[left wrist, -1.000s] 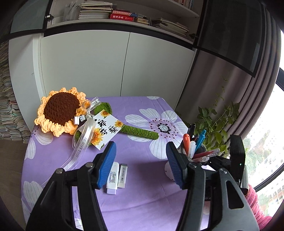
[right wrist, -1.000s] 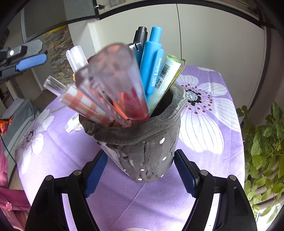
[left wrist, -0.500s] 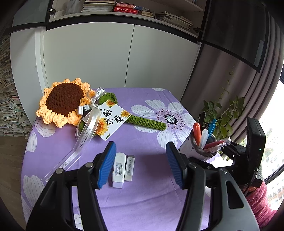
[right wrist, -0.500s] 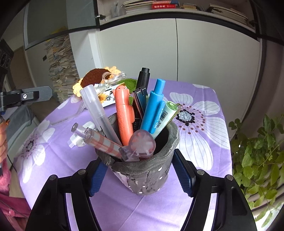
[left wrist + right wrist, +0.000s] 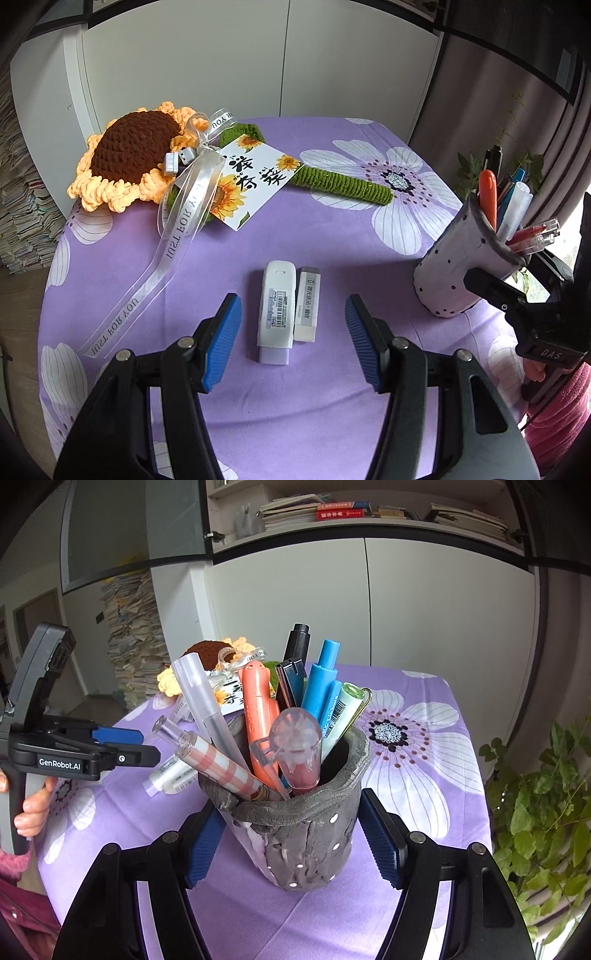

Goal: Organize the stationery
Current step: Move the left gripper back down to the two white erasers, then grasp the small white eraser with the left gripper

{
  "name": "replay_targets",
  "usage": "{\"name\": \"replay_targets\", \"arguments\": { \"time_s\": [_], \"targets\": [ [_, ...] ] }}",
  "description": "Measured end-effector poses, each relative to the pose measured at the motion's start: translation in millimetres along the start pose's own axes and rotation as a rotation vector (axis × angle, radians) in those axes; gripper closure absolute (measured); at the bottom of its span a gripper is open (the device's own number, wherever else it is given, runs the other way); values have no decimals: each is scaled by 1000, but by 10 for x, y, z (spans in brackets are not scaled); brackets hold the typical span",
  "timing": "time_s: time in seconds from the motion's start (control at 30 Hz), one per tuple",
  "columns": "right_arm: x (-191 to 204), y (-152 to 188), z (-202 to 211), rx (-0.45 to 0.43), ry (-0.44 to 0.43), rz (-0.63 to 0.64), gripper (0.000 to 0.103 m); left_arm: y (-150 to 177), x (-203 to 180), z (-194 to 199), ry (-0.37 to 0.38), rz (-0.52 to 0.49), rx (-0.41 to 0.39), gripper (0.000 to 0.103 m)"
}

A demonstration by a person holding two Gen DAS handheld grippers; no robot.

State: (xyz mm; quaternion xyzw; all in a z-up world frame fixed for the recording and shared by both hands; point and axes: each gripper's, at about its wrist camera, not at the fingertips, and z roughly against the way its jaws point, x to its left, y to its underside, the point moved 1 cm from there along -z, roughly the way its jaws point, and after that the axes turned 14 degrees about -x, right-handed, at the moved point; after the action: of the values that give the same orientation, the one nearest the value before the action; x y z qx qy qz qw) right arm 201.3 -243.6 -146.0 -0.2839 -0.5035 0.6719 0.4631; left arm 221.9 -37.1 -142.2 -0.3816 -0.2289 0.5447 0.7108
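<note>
Pen holder [image 5: 295, 834] clamped by right tool [image 5: 295, 849], eraser [image 5: 306, 308] only in left view

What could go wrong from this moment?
The correction tape and eraser lie touching, both between the open left hand-held gripper fingers, so it may catch both. The right hand-held gripper clamps a tilted, crowded pen holder; more tilt could spill pens.

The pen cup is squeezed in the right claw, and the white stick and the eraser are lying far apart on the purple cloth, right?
Not quite. The left wrist view shows the white stick and the eraser lying side by side, apparently touching, on the purple cloth. The rest holds: the right claw does squeeze the pen cup.
</note>
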Motion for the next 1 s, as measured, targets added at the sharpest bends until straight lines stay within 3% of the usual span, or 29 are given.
{"name": "replay_targets", "arguments": {
  "time_s": [0.47,0.83,1.0],
  "targets": [
    [13,4,-83,41,14,19,30,16,-186,-135,38,-40,30,46],
    [81,14,-98,46,29,55,30,-21,-312,-193,157,-61,17,48],
    [66,14,-89,44,24,47,30,-35,-258,-398,141,-46,62,61]
  ]
}}
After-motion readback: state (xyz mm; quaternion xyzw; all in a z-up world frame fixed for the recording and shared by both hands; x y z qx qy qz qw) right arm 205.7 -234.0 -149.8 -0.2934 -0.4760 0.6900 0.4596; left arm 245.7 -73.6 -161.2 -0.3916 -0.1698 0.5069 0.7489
